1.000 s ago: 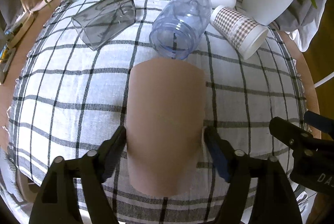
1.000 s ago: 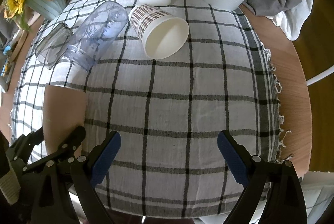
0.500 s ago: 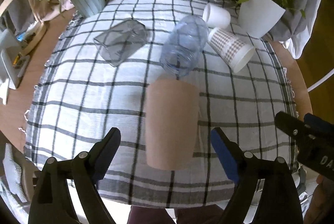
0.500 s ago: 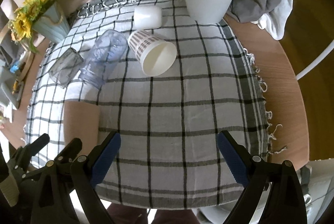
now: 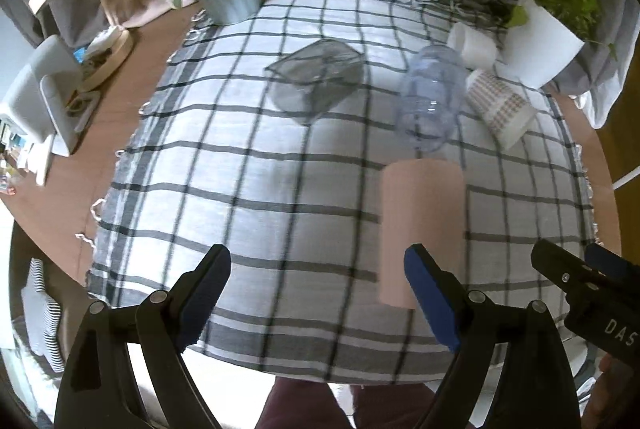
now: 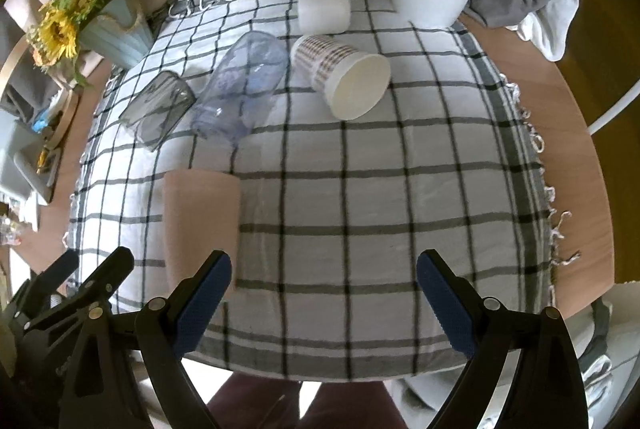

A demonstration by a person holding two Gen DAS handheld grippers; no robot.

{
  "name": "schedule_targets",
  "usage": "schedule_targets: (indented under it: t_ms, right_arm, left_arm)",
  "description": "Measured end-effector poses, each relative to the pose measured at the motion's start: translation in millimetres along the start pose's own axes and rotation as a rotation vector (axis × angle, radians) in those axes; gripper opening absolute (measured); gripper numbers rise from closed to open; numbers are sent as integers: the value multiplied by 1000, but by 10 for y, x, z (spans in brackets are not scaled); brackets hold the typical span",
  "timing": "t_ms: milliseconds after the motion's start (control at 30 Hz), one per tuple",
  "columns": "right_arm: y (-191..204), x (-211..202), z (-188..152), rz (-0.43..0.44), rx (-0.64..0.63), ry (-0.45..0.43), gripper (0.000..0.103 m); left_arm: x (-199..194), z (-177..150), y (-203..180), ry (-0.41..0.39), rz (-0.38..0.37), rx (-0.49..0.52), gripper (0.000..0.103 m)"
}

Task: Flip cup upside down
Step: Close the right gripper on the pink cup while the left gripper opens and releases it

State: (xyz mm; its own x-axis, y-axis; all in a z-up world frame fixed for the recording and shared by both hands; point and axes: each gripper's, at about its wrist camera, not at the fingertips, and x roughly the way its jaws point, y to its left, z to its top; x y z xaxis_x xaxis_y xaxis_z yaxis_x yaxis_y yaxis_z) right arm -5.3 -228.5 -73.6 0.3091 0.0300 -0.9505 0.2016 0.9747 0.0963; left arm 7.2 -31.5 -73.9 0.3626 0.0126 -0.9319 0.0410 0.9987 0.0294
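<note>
Pink plastic cup (image 5: 420, 229) stands mouth-down on your checked cloth (image 5: 280, 189), right of your left gripper (image 5: 318, 293) and left of your right gripper (image 6: 324, 299); both gape wide, empty.

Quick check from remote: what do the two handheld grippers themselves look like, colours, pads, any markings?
Both are black plastic clamp-style tools. The left gripper and right gripper each have two angled fingers with silver rivets and ribbed blue pads. White lettering "DAS" shows on the right gripper's body in the left view. No cables visible.
</note>
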Motion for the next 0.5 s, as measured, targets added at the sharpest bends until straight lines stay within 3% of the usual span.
schedule_targets:
  t_ms: [500]
  right_arm:
    - [618, 284, -157, 15, 18, 96, 94]
  left_arm:
    - [261, -16, 621, 62, -9, 38, 89]
